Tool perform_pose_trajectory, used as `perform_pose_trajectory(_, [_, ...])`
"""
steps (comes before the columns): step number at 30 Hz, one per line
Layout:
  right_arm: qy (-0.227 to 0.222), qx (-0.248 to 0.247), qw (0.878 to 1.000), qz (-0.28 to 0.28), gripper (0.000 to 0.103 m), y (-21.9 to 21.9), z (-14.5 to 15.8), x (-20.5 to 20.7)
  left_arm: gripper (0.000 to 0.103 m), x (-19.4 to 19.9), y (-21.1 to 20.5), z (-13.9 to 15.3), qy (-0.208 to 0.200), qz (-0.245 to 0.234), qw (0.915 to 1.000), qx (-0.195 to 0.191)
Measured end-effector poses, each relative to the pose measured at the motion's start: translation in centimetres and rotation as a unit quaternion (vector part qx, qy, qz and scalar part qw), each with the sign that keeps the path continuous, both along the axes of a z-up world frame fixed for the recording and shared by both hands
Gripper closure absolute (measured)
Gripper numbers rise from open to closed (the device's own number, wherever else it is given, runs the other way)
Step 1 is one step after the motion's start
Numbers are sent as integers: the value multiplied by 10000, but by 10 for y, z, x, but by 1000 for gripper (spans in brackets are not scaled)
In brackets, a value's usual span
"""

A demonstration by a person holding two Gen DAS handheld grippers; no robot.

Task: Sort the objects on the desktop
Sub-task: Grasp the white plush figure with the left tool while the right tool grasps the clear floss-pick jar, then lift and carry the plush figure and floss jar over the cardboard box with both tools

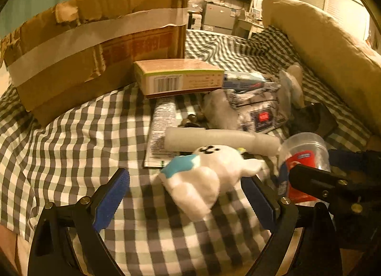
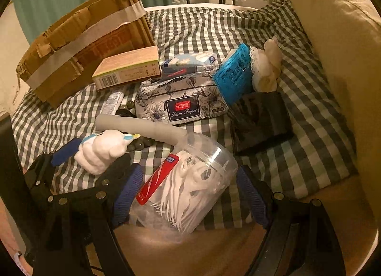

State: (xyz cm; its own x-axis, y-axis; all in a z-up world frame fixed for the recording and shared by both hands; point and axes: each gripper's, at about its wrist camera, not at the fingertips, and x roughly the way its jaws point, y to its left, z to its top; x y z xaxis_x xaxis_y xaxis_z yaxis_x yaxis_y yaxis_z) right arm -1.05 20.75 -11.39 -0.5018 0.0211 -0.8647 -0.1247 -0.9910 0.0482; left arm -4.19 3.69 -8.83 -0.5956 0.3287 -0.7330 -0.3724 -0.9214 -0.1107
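- Between the blue-padded fingers of the left tool (image 1: 184, 195), in the left wrist view, lies a white plush toy with a light-blue patch (image 1: 202, 180) on the green-and-white checked bedspread (image 1: 71, 138); the fingers stand spread wide and neither pad touches it.
- Just beyond the toy lies a pale grey cylinder (image 1: 221, 139) across a flat printed sachet (image 1: 159, 130).
- To the right, the clear plastic jar with a red label (image 1: 303, 157) sits behind the black frame of the right tool.
- Farther off, a tan oblong carton with a barcode (image 1: 177, 77) lies in front of a torn brown cardboard box with pale tape (image 1: 95, 45), far left.
- A beige pillow (image 1: 321, 49) runs along the right side.
- Near the bottom of the right wrist view, the right tool (image 2: 188, 197) is released, its blue fingers either side of the clear jar (image 2: 190, 185), which lies on its side full of white floss picks; whether the pads touch it I cannot tell.
- Left of the jar, the plush toy (image 2: 102, 149) sits between the left tool's fingers.
- Beyond the jar lies a floral tissue paper pack (image 2: 183, 99), with a blue pouch (image 2: 234, 78) and a black wallet-like case (image 2: 260, 121) to its right.
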Motion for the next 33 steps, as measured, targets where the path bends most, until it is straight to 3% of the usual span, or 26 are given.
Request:
perform_pose_trajectory(5, [-64,5,9999,-88,22,3,-5,-7,7,2,-2,2,198,-24,9998,-43])
perform_pose_trajectory(7, [-150,91,9998,-98,22,2,-8,-9,24,3,0,2,180,-210,9996,6])
perform_pose_trajectory(9, [-241,185,9995,-110,22,-1,-13,-13,35,6,4,0,121,-434,9990,34])
perform_pose_trajectory(16, [-498,167,9986,-57,20,-3,-25,-26,35,11,6,2,211,-448,9987,-126])
perform_pose_trajectory(20, [-508,128,9986,0,24,-4,-26,-25,35,14,3,3,220,-407,9988,-163])
perform_pose_trajectory(33, [-111,-133,9997,174,33,-4,-12,-9,36,19,-16,12,213,72,9997,8])
